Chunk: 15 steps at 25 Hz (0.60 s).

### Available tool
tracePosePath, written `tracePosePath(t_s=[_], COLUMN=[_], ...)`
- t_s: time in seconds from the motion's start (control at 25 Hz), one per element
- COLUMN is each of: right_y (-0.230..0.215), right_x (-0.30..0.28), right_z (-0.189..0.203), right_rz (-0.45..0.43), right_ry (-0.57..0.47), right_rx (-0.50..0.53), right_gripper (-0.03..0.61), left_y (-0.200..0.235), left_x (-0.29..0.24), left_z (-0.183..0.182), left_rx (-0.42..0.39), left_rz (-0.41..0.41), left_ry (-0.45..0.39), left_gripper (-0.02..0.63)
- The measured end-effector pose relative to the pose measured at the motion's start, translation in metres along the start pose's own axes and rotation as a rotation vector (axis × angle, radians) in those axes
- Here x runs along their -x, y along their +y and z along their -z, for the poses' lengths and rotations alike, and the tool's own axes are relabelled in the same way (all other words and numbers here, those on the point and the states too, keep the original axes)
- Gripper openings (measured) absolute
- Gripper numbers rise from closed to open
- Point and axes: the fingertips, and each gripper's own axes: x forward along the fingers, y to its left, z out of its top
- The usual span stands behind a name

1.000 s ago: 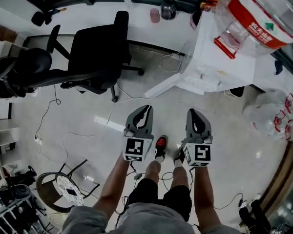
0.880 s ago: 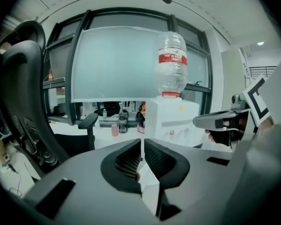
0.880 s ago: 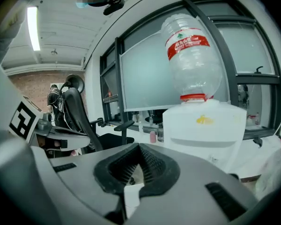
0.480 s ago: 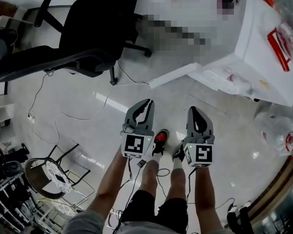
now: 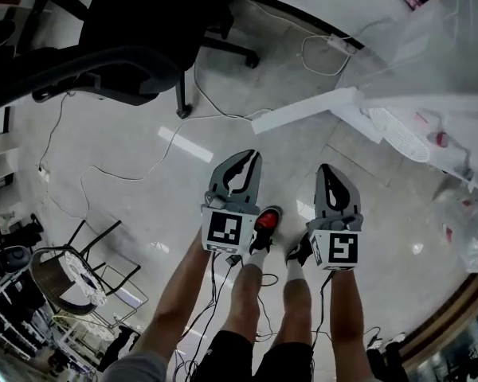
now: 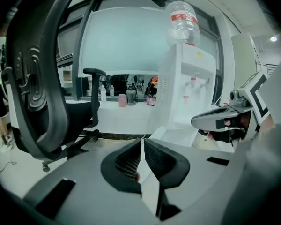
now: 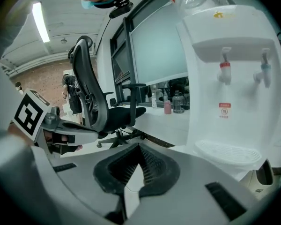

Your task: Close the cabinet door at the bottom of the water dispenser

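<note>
Fingers of the left gripper (image 5: pixel 252 157) are pressed together with nothing between them, and those of the right gripper (image 5: pixel 324 167) meet the same way, also empty (each gripper view shows its ribbed pads tip to tip). From the head view I see both pointing up the frame from just below centre, side by side over the glossy grey floor (image 5: pixel 398 221).

The flat white cabinet door (image 5: pixel 303 111) stands swung open above them. It reads as a long pale bar whose axis runs from left of centre up to the right, where it joins the tall white plastic water dispenser (image 5: pixel 418 106) at the upper right of the frame. Its free end lies almost straight above the left fingers, and its hinged end lies above and to the right of the right fingers. Neither gripper touches the door.

I judge the left gripper the nearer to the free end, where a push would turn the door most easily. The door has to swing back toward the dispenser front at the right. A black office chair (image 5: pixel 135 30) sits at the upper left, well apart from the door.
</note>
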Motion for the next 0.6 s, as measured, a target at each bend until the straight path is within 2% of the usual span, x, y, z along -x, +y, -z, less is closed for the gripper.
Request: tracePosePath(t_s=[0.28,0.6], right_y=[-0.008,-0.003], right_x=[-0.026,-0.041], right_z=[0.054,0.086], right_rz=[-0.003,-0.021], right_ry=[0.033,0.056], right_rx=[0.015,0.011], right_gripper=[0.015,0.015], left_y=[0.008,0.013], left_x=[-0.032,-0.054], left_z=[0.052,0.083], left_rx=[0.001,-0.021], left_rz=[-0.001,-0.008], left_ry=[0.019,0.042], left_gripper=[0.041,0.043])
